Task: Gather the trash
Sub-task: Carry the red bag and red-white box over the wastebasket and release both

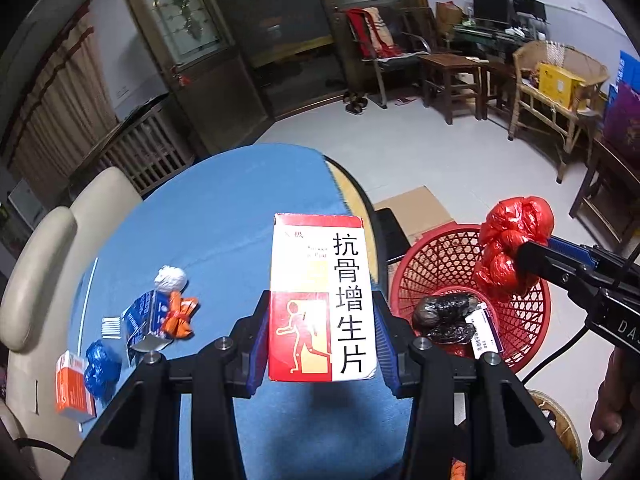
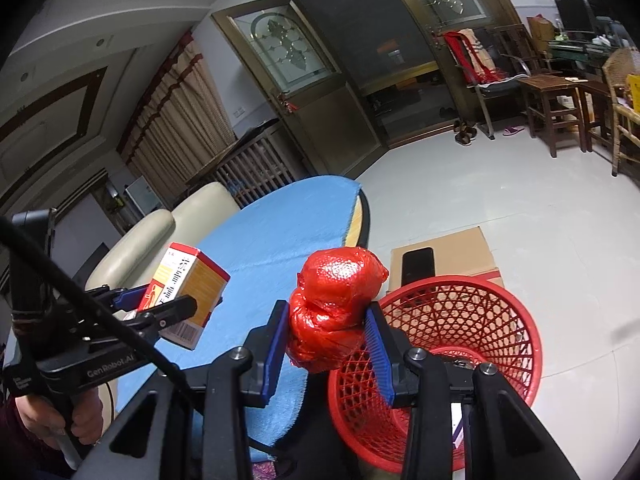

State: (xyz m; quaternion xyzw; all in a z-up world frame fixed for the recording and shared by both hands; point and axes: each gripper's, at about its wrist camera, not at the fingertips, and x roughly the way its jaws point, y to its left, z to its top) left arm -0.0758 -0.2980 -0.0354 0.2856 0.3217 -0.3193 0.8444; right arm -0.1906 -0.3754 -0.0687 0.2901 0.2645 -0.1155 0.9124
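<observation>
My left gripper [image 1: 322,320] is shut on a red and white medicine box [image 1: 322,300] with a running figure, held over the blue tablecloth [image 1: 220,220]. My right gripper [image 2: 328,336] is shut on a crumpled red plastic bag [image 2: 336,300], at the rim of the red mesh basket [image 2: 460,320]. In the left wrist view the red plastic bag [image 1: 512,244] hangs above the red mesh basket [image 1: 528,312], which holds a black bag [image 1: 444,316] and a small white box [image 1: 486,332]. The left gripper [image 2: 176,304] and its medicine box [image 2: 188,292] show at the left of the right wrist view.
On the cloth lie a white wad [image 1: 171,278], an orange bag [image 1: 180,316], a torn blue carton [image 1: 142,320], a blue bag [image 1: 100,364] and an orange box [image 1: 74,388]. A cardboard box [image 2: 448,256] with a phone [image 2: 418,264] sits behind the basket. A cream chair [image 1: 40,280] stands left.
</observation>
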